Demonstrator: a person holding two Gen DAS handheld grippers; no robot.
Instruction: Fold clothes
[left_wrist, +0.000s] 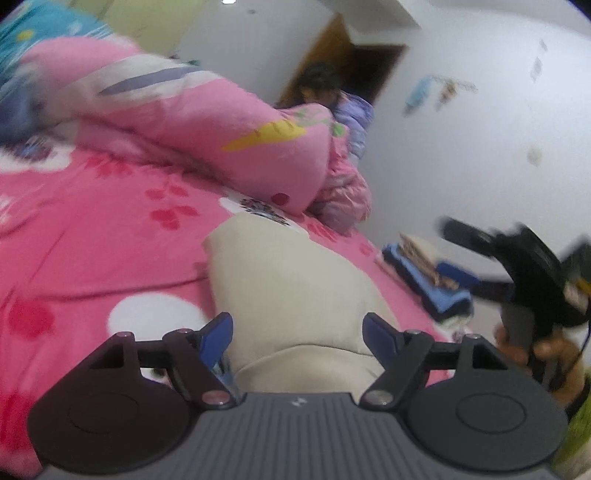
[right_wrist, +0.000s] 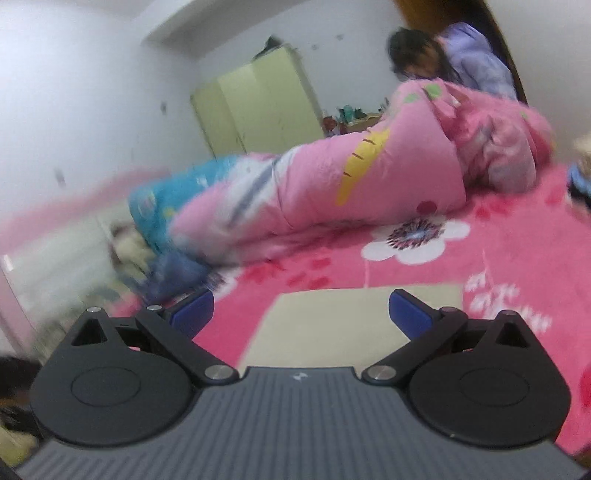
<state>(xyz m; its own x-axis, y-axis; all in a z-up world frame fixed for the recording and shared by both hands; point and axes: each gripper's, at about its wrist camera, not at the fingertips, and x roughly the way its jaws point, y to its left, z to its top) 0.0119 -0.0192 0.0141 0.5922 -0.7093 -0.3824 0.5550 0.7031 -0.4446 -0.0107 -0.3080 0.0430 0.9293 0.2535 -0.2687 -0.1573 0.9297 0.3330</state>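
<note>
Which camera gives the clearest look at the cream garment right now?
The left wrist view: the cream garment fills the centre, its edges visible. The right wrist view shows only a flat, blurred patch between open jaws.

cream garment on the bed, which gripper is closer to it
Left. The left gripper hangs open right over the cream garment, which fills the gap between its fingers. The right gripper is open too, held off to the side.
</note>
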